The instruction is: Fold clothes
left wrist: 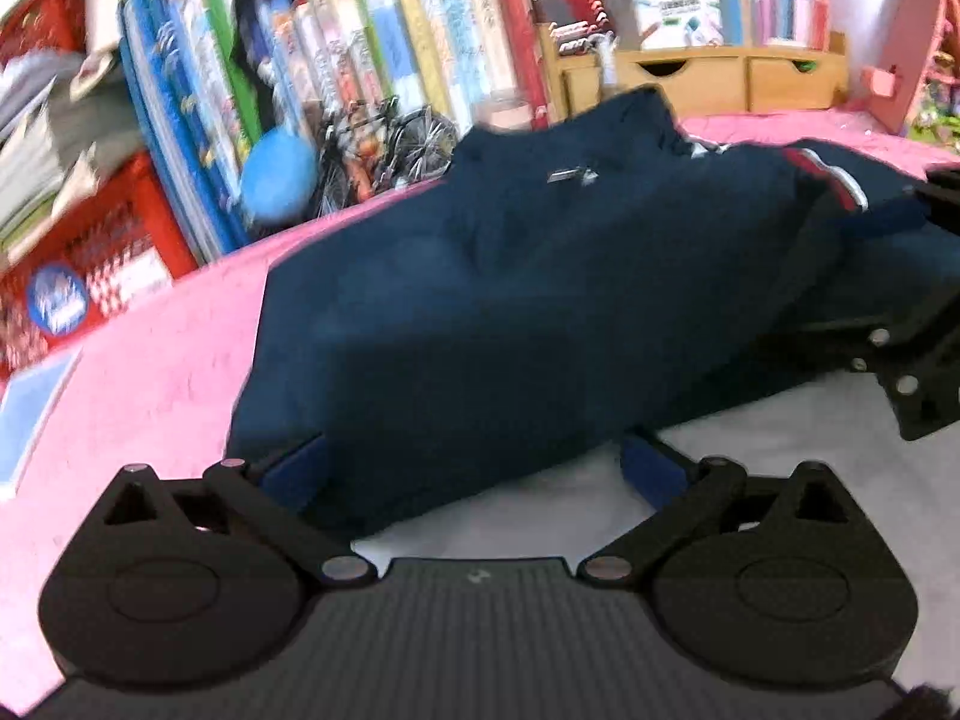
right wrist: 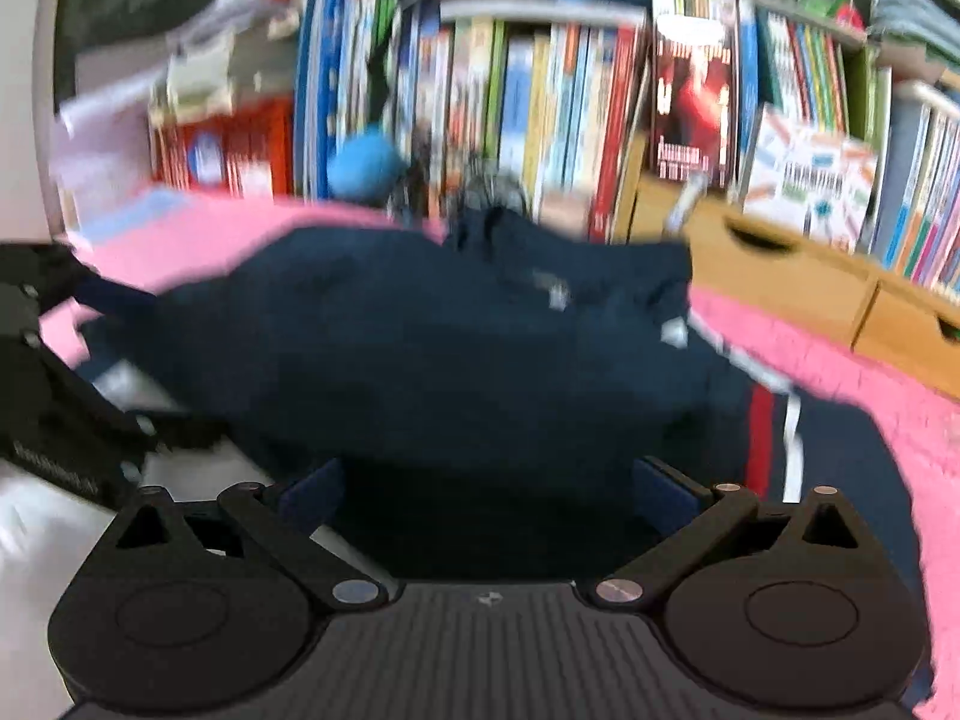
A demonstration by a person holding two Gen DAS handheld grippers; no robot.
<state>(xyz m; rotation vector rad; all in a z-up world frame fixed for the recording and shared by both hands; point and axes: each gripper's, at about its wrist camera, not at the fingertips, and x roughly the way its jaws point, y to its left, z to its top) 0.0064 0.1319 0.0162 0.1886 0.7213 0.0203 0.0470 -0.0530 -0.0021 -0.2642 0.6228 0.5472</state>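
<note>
Navy cloth, the garment [left wrist: 540, 276] lies bunched across the middle of both frames on the pink desk [left wrist: 138, 384], long axis running left to right. Its near hem sits between the blue pads of each tool. The left tool [left wrist: 474, 468] and right tool [right wrist: 489, 492] both stand wide open, neither pinching, equally near.

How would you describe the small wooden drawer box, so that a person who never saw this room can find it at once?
Start at the long wall of books behind the pink cover. Past the far edge of the dark blue garment, at the foot of those books, stands the wooden drawer box. It is the only plain light wood there, low, with drawers showing half-round cut-out grips.
</note>
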